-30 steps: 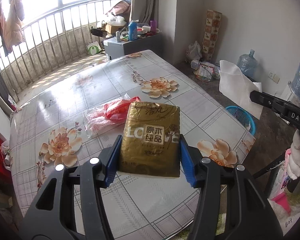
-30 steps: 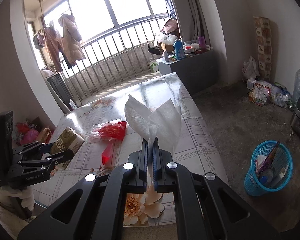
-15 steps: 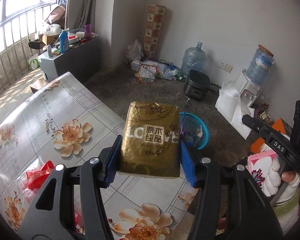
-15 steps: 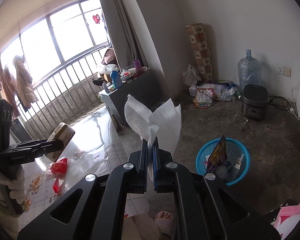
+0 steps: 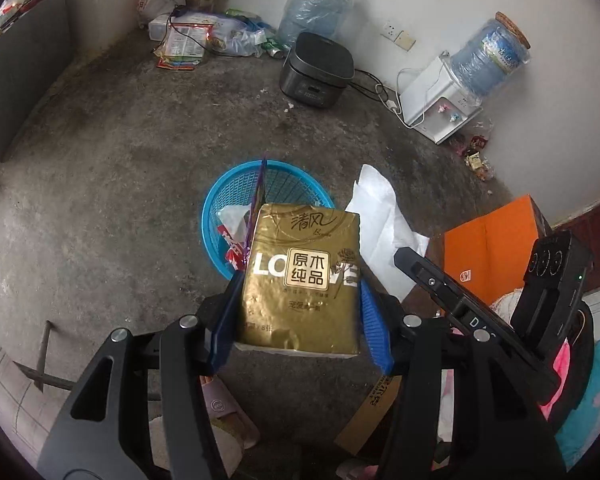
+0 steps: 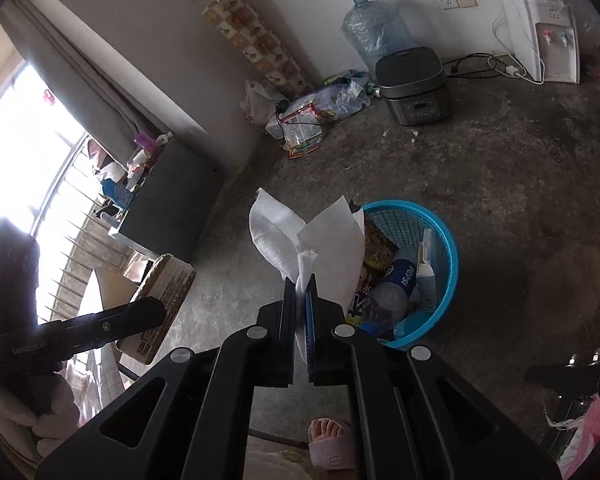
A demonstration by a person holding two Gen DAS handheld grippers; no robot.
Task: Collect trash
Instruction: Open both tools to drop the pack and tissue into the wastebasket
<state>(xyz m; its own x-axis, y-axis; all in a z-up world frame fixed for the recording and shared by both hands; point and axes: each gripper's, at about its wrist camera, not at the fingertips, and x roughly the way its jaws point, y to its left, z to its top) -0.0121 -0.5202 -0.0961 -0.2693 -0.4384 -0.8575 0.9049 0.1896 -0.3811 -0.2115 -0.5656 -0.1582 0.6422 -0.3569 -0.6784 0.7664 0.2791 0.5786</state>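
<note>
My left gripper (image 5: 298,316) is shut on a gold tissue pack (image 5: 302,276), which hangs in front of and above a blue mesh trash basket (image 5: 220,204) on the concrete floor. My right gripper (image 6: 300,292) is shut on a crumpled white paper tissue (image 6: 300,236), held just left of the same blue basket (image 6: 440,264). That basket holds a Pepsi bottle (image 6: 392,288), wrappers and a carton. In the left wrist view the right gripper (image 5: 432,276) shows at the right with the white tissue (image 5: 380,216) beside the basket. In the right wrist view the left gripper (image 6: 148,316) carries the pack (image 6: 168,284) at the left.
A dark rice cooker (image 5: 318,70), water jugs (image 5: 314,8) and a white water dispenser (image 5: 436,104) line the far wall with scattered bags. An orange box (image 5: 492,248) stands right of the basket. A person's slippered foot (image 6: 330,444) is near the bottom edge. A grey cabinet (image 6: 164,200) stands at the left.
Both grippers have swung away from the flowered table and tipped down toward the floor, bringing the pack and the tissue close to the blue basket. Both grips are unchanged.
</note>
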